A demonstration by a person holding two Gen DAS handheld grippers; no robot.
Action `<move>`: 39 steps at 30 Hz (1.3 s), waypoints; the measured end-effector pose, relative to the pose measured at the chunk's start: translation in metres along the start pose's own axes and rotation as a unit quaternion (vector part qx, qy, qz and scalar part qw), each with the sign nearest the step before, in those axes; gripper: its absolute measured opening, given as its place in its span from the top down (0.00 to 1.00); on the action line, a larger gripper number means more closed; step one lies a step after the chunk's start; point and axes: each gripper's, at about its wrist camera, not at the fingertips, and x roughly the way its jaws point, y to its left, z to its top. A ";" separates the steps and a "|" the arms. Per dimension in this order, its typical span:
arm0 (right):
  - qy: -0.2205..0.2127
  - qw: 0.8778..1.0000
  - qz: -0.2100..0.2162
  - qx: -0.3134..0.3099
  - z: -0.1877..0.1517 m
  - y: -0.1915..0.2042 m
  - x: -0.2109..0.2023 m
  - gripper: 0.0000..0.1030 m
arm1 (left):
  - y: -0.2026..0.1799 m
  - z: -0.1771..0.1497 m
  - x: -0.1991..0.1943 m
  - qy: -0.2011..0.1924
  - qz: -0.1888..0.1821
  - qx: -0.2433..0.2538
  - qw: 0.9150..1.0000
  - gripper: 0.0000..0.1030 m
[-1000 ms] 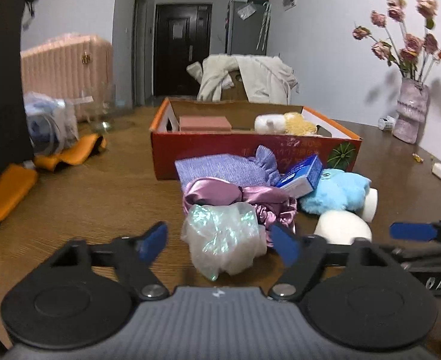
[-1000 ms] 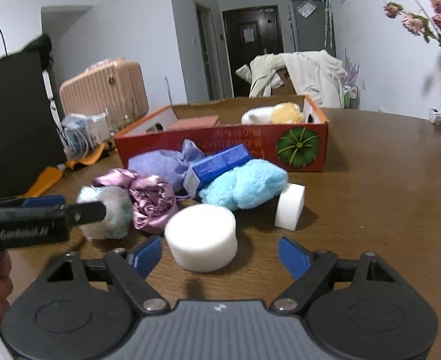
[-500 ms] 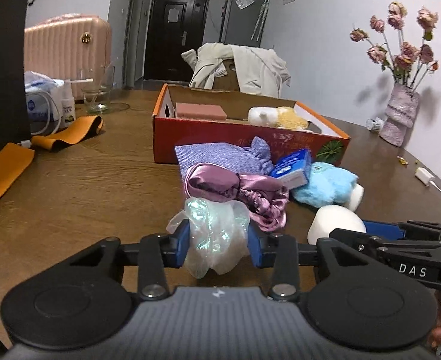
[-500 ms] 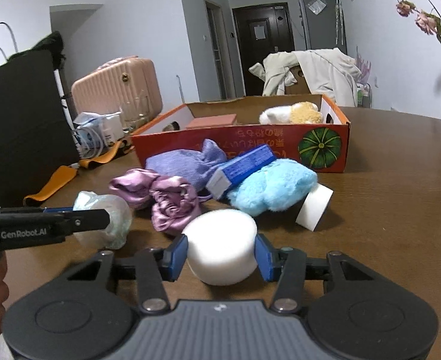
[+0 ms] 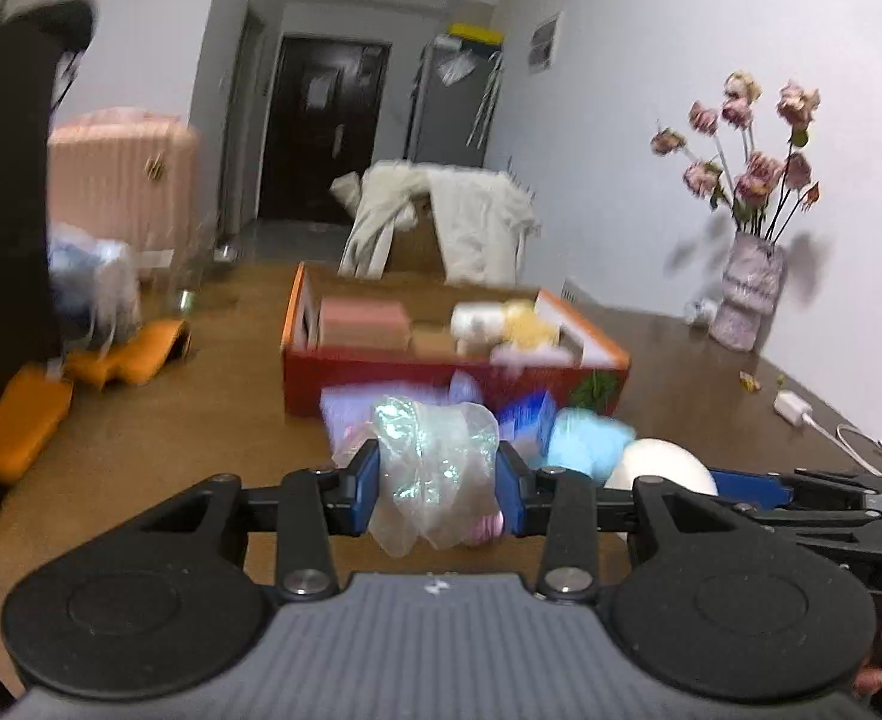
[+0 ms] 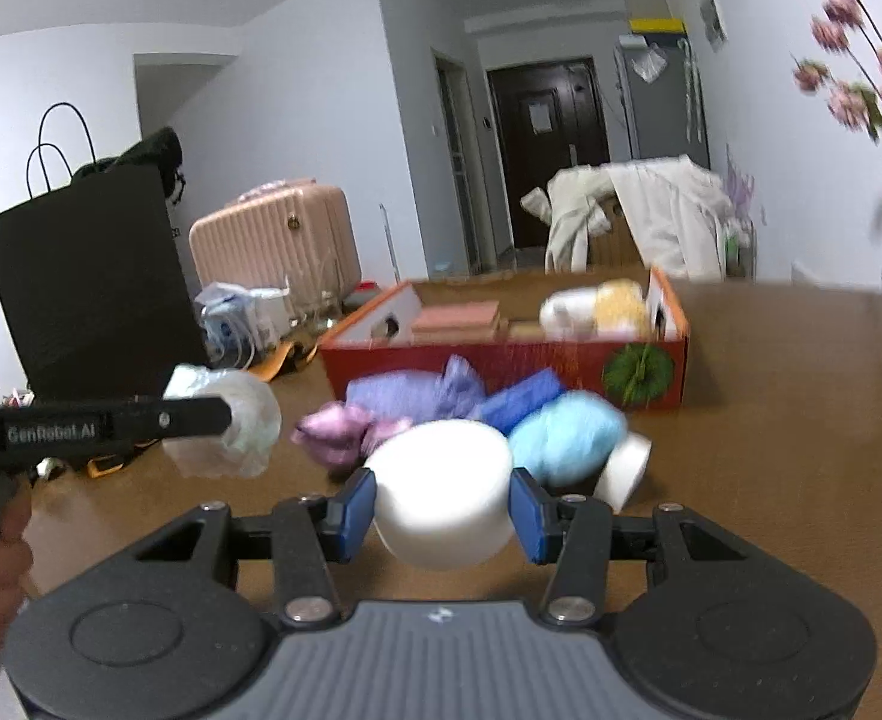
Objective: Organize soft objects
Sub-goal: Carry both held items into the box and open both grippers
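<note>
My left gripper [image 5: 438, 486] is shut on a crumpled iridescent plastic bag [image 5: 435, 462] and holds it above the table; it also shows in the right wrist view [image 6: 225, 426]. My right gripper [image 6: 441, 513] is shut on a white foam cylinder [image 6: 441, 492], lifted off the table. Beyond lie a purple cloth [image 6: 405, 393], a pink satin scrunchie [image 6: 339, 432], a blue box [image 6: 519, 399], a light blue plush [image 6: 567, 432] and a small white foam piece [image 6: 621, 468]. The red cardboard box [image 6: 501, 366] behind them holds a pink block and white and yellow plush items.
A vase of dried roses [image 5: 747, 294] stands at the right on the wooden table [image 5: 201, 420]. Orange straps [image 5: 123, 354] and a black bag [image 6: 87, 282] are at the left. A white charger and cable [image 5: 795, 405] lie at the right edge.
Both grippers closed on their objects, then lifted them off the table and moved toward the box. The views are blurred by the motion.
</note>
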 end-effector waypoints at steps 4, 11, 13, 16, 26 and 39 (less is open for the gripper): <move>-0.020 0.999 0.002 -0.038 0.043 -0.018 0.023 0.54 | 0.000 0.048 0.045 -0.011 -0.015 0.016 1.000 0.61; 0.031 0.998 0.014 -0.048 0.132 -0.070 0.135 0.54 | 0.001 0.128 0.186 0.048 -0.036 0.002 0.998 0.61; 0.061 0.997 0.008 -0.051 0.148 -0.083 0.179 0.54 | -0.002 0.140 0.232 0.070 -0.027 0.000 0.997 0.61; 0.101 0.994 -0.013 -0.042 0.156 -0.101 0.237 0.54 | 0.000 0.146 0.297 0.106 0.001 -0.010 0.994 0.61; 0.184 0.981 -0.049 -0.049 0.134 -0.109 0.307 0.49 | 0.015 0.131 0.406 0.200 0.031 -0.035 0.979 0.50; 0.129 0.989 -0.050 -0.048 0.182 -0.100 0.230 0.32 | 0.014 0.171 0.303 0.126 0.034 0.003 0.991 0.23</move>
